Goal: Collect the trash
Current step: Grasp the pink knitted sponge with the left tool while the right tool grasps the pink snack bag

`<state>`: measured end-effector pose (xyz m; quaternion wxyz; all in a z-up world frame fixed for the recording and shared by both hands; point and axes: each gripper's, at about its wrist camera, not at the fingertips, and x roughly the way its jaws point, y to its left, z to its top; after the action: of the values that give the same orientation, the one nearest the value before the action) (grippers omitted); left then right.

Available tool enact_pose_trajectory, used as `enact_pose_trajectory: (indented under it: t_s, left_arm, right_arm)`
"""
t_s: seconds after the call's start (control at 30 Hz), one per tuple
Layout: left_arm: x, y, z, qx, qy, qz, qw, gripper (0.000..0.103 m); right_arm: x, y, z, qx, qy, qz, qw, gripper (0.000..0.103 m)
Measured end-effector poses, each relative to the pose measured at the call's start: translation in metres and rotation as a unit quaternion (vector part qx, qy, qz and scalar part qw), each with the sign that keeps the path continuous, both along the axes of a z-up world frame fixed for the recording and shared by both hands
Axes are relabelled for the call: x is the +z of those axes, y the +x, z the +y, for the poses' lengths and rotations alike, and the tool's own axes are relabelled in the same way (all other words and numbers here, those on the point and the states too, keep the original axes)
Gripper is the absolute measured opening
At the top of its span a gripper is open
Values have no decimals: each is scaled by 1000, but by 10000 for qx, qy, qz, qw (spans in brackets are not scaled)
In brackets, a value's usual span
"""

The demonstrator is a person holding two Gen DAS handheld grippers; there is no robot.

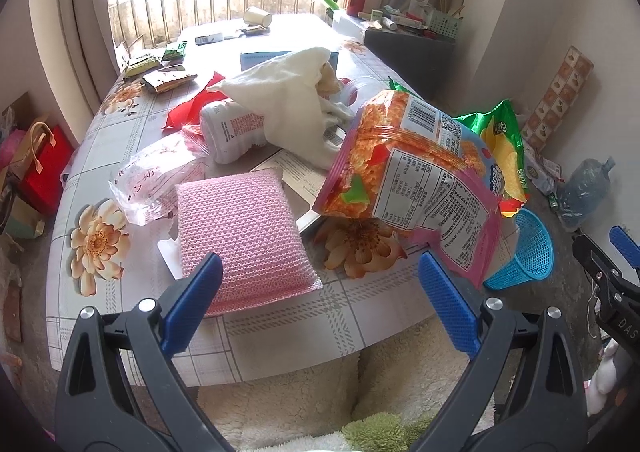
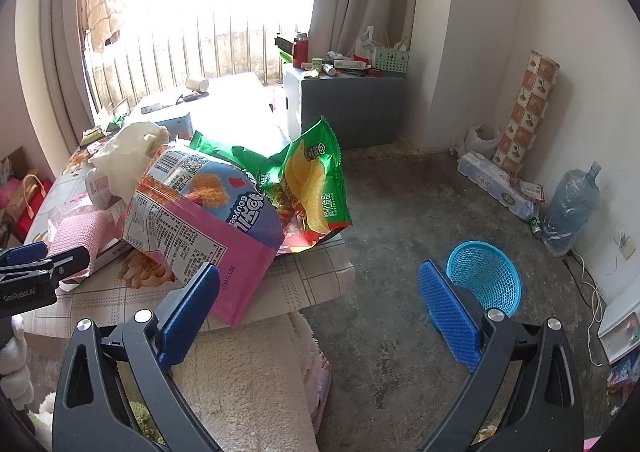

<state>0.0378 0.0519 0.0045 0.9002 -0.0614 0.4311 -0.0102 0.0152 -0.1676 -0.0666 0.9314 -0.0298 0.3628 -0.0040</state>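
Just beyond parted jaws, pink snack bag (image 2: 208,228)

the pink snack bag (image 1: 420,180) and green chip bag (image 2: 316,180) are glossy crinkled foil-plastic. the pink scrub pad (image 1: 244,236) looks coarse and knitted. the blue basket (image 2: 486,276) is plastic mesh. the white cloth (image 1: 288,104) is soft, matt fabric.

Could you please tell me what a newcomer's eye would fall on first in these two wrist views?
Most striking is the big pink and orange snack bag hanging over the near corner of the flower-patterned table, with a green chip bag right behind it. Beside them lies a pink sponge by the open left gripper. On the floor past the open right gripper stands a blue mesh basket.
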Motion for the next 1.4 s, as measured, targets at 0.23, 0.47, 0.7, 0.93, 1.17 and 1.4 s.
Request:
enact_pose_trajectory:
  t_s: [0.23, 0.47, 0.7, 0.93, 1.17, 1.4]
  left_arm:
    - [-2, -16, 29, -309, -218, -848, 9957, 94]
    - [-3, -17, 50, -401, -186, -1045, 9935, 94]
    - [-25, 14, 66, -102, -521, -346, 9980, 94]
    - [-47, 45, 68, 49, -522, 304, 9982, 94]
    - [-62, 55, 76, 112, -755, 543, 9956, 94]
    - [-65, 57, 80, 45, -837, 516, 9951, 89]
  right_arm:
    - [-12, -11, 25, 644, -37, -469, 9968, 97]
    - [-6, -1, 64, 1305, -553, -868, 9861, 97]
    - [-23, 17, 94, 1537, -938, -817, 9803, 97]
    - [-44, 37, 115, 1680, -1485, -740, 9717, 97]
    - [-60, 56, 135, 1939, -1896, -666, 9602, 97]
    - [-76, 44, 156, 2245, -2680, -852, 9330, 97]
